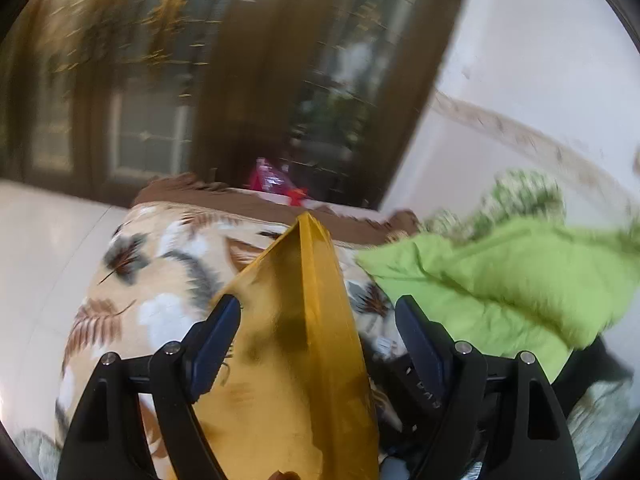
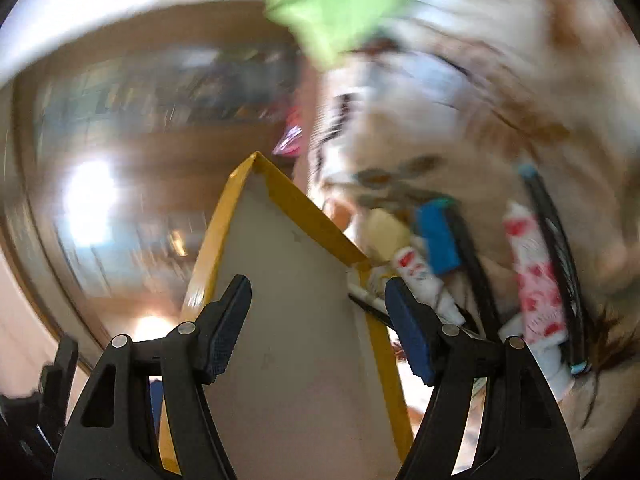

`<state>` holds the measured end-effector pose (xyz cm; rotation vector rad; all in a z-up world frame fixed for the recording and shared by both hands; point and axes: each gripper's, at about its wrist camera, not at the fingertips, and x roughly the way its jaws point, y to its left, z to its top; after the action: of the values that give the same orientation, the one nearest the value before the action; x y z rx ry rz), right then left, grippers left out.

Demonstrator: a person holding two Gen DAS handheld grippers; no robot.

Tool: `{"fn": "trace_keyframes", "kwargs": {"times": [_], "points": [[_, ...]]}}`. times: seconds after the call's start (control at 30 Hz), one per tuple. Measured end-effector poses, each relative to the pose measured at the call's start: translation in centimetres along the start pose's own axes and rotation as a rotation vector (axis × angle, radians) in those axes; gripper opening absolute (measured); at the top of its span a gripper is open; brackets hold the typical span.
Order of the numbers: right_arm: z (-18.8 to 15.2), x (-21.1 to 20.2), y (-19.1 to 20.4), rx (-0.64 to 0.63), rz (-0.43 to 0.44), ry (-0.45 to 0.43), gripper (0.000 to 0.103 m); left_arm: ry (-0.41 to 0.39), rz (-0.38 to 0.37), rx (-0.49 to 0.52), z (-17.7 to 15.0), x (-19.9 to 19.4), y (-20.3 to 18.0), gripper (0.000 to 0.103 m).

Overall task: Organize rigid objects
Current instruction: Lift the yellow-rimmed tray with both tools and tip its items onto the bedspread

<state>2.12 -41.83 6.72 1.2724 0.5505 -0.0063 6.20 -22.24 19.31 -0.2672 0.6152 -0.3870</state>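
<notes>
yellow tray (image 2: 296, 320) juts between both spread, released tongs, left (image 1: 318, 320) and right (image 2: 318, 300), its rim beside toothpaste tubes (image 2: 536, 280).

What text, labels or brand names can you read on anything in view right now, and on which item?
None can be read.
Red-and-white tubes: red printing, too blurred.
Blue box: no legible label.
Yellow tray: plain inside and underneath, no text.
Pink packet: too small and blurred.
</notes>
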Motion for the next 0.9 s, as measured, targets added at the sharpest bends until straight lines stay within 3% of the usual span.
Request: {"fn": "trace_keyframes", "kwargs": {"times": [0.03,0.1,0.2,0.33,0.37,0.43,0.47,0.53,0.63,0.7,0.73,0.9], "points": [[-1.1,0.4,2.6,-0.125,-0.007,0.011,0.071,-0.019,0.017,-0.033,0.0,-1.1,1.7,0.080],[-3.4,1.5,5.2,-0.243,0.007,0.069,0.071,-0.071,0.064,-0.099,-0.6,-3.8,5.3,0.080],[-8.4,4.9,8.6,-0.435,0.000,0.237,0.071,-0.125,0.153,-0.177,-2.4,-7.3,11.1,0.080],[-16.4,9.9,10.4,-0.649,-0.091,0.490,0.070,-0.148,0.312,-0.392,-6.2,-9.6,20.3,0.081],[-19.0,11.7,9.6,-0.685,-0.142,0.573,0.070,-0.120,0.361,-0.452,-7.3,-9.4,22.7,0.080],[-21.7,13.7,8.5,-0.747,-0.222,0.653,0.070,-0.083,0.417,-0.553,-9.4,-8.7,27.5,0.080],[-23.5,15.1,7.4,-0.815,-0.310,0.707,0.070,-0.080,0.462,-0.589,-10.2,-8.4,29.3,0.080],[-24.8,15.8,6.3,-0.900,-0.396,0.741,0.070,-0.050,0.558,-0.668,-12.0,-6.9,32.9,0.080],[-24.1,16.0,5.7,-0.943,-0.459,0.722,0.070,0.052,0.598,-0.744,-14.2,-4.4,36.1,0.079],[-23.3,16.3,4.7,-0.914,-0.480,0.728,0.070,0.067,0.618,-0.772,-14.8,-3.7,36.6,0.079],[-24.5,16.8,4.9,-0.908,-0.487,0.741,0.070,0.073,0.606,-0.793,-14.8,-3.5,36.7,0.079],[-24.7,17.9,4.0,-0.929,-0.535,0.774,0.071,0.042,0.596,-0.688,-14.0,-3.8,35.6,0.080]]}}
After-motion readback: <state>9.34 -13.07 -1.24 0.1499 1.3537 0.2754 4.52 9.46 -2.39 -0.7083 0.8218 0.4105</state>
